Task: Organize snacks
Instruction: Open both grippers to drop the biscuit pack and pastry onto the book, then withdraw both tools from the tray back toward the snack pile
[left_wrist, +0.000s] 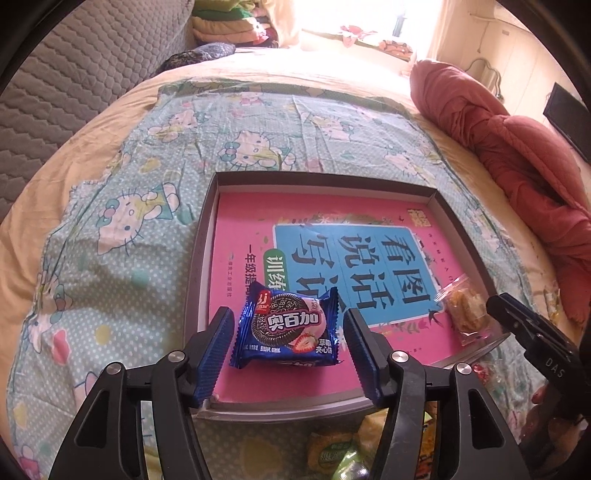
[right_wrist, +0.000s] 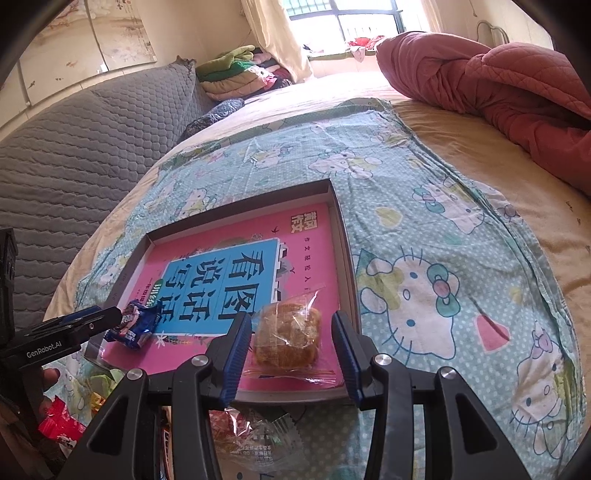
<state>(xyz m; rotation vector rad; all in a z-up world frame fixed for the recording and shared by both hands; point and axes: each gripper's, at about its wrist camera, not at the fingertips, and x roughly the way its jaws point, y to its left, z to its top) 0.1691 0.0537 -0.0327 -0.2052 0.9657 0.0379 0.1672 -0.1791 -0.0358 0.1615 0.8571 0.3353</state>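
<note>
A shallow grey box (left_wrist: 207, 236) (right_wrist: 345, 236) with a pink book (left_wrist: 243, 229) (right_wrist: 314, 236) inside lies on the bed. A blue cookie packet (left_wrist: 286, 328) (right_wrist: 135, 323) lies on the book between the open fingers of my left gripper (left_wrist: 288, 332) (right_wrist: 110, 317), not clamped. A clear-wrapped golden pastry (right_wrist: 288, 332) (left_wrist: 467, 312) lies on the book between the open fingers of my right gripper (right_wrist: 291, 339); one of its fingers (left_wrist: 517, 321) shows in the left wrist view.
More wrapped snacks lie on the Hello Kitty sheet (left_wrist: 110, 240) (right_wrist: 443, 258) in front of the box: a green packet (left_wrist: 328, 450), a clear packet (right_wrist: 251, 443), a red packet (right_wrist: 61, 424). A red quilt (left_wrist: 517, 140) (right_wrist: 498, 85) lies at right, a grey padded headboard (right_wrist: 74, 155) at left.
</note>
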